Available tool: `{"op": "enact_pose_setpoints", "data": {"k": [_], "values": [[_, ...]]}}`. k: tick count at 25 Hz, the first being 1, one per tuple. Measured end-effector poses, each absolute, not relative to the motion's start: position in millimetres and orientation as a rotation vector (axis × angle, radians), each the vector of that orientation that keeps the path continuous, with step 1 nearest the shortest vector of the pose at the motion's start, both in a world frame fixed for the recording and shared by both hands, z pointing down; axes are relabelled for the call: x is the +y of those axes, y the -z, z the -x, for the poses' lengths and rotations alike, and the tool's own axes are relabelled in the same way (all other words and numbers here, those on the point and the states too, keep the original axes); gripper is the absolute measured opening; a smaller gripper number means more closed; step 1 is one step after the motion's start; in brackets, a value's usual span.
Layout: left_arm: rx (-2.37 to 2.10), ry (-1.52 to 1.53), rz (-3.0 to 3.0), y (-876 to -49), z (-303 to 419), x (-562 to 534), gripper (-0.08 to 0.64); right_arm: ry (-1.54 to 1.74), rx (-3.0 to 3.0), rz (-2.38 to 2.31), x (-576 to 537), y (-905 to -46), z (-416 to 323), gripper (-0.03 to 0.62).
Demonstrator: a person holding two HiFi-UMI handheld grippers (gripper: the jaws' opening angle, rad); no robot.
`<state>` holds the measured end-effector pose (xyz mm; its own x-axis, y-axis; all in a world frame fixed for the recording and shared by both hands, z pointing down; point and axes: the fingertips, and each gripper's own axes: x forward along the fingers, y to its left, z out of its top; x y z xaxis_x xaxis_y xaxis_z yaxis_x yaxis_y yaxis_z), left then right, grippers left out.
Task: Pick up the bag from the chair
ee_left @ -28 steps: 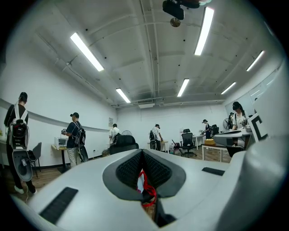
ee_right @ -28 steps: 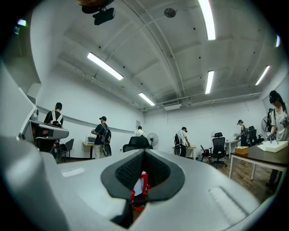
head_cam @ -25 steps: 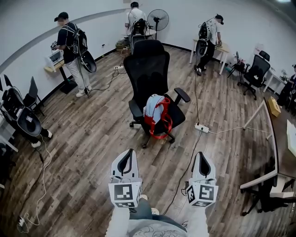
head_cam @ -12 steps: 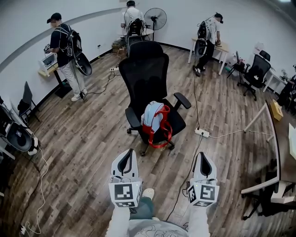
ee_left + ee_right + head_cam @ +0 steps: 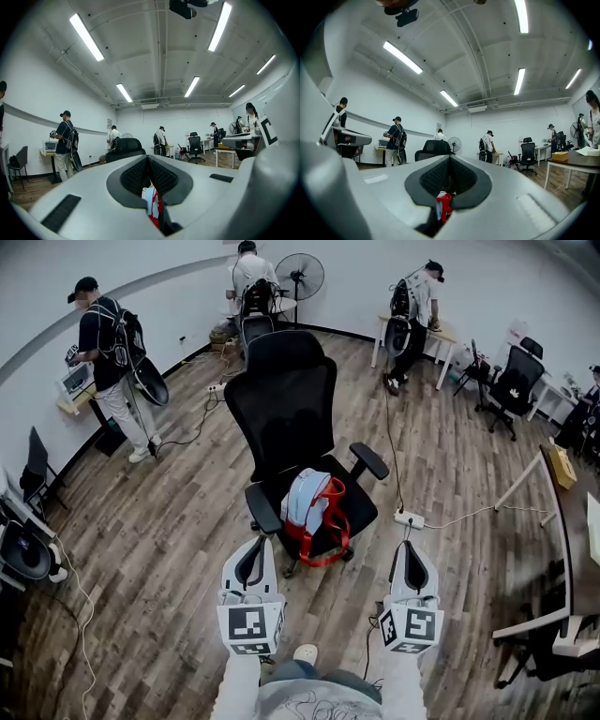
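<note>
A light blue backpack with red straps (image 5: 314,507) leans on the seat of a black office chair (image 5: 286,413) in the middle of the room. My left gripper (image 5: 255,546) is held low in front of the chair, its tip close to the seat's front left edge, jaws shut and holding nothing. My right gripper (image 5: 410,549) is level with it, off to the right of the chair, also shut and holding nothing. In the left gripper view the backpack (image 5: 151,204) shows through the slit under the shut left gripper (image 5: 148,159). In the right gripper view the backpack's red strap (image 5: 443,204) shows below the right gripper (image 5: 450,159).
A power strip (image 5: 409,519) and cables lie on the wood floor right of the chair. A desk (image 5: 562,521) stands at the right. People work at wall desks, one of them at the far left (image 5: 101,352). A fan (image 5: 302,276) and another black chair (image 5: 511,385) stand at the back.
The chair and backpack have come nearer and lower in the head view as I step towards them. Both grippers keep their pose and stay shut.
</note>
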<state>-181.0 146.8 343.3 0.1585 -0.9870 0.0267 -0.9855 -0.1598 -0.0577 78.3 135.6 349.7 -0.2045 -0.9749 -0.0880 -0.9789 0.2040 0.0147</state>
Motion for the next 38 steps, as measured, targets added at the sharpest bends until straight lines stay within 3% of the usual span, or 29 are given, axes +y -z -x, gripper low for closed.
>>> {"op": "enact_pose_setpoints", "data": {"k": [16,38], "values": [[2.074,0.17,2.404,-378,183,15,0.005,-0.035,2.433,1.978,-2,-380,-87,0.009],[2.128,0.417,2.408,-431,98,-190,0.006,0.022,2.529,1.885,-234,-403,-168,0.009]]}}
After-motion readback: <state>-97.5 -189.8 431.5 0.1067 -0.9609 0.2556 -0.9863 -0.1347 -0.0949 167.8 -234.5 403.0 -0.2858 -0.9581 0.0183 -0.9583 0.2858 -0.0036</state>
